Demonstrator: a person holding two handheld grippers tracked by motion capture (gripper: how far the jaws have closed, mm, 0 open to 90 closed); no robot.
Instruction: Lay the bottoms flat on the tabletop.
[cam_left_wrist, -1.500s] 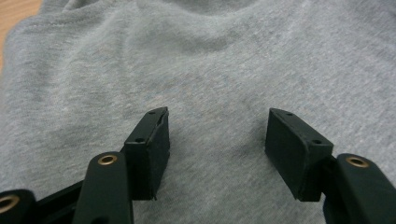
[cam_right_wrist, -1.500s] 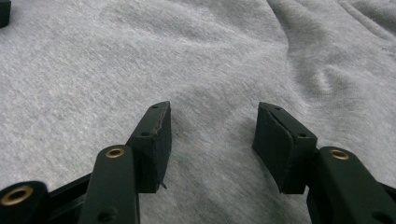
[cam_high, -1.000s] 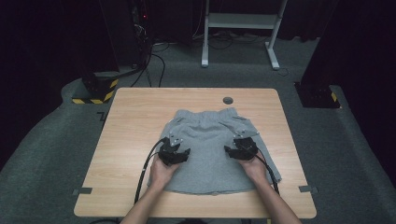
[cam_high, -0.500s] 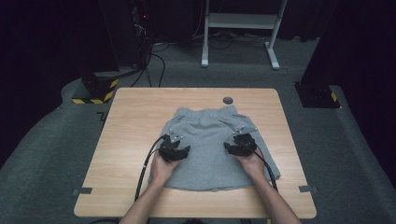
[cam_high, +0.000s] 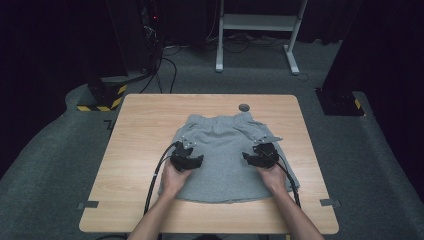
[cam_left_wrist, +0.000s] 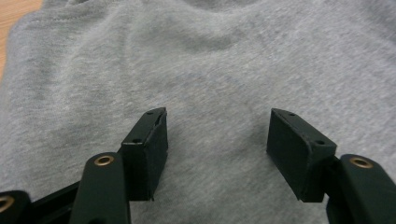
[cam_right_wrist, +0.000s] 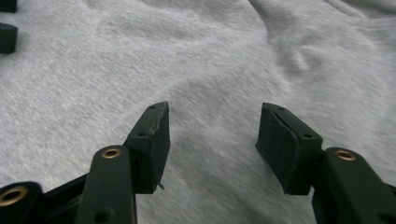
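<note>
Here a pair of grey shorts lies spread flat on the wooden worktop, waistband at the far side and hem toward the person. The left gripper rests over the left half of the cloth, its fingers released and spread apart, with bare fabric between them. The right gripper sits over the right half, near a fold at the side, its fingers likewise spread with nothing clasped. A small dark disc lies on the worktop just beyond the waistband.
</note>
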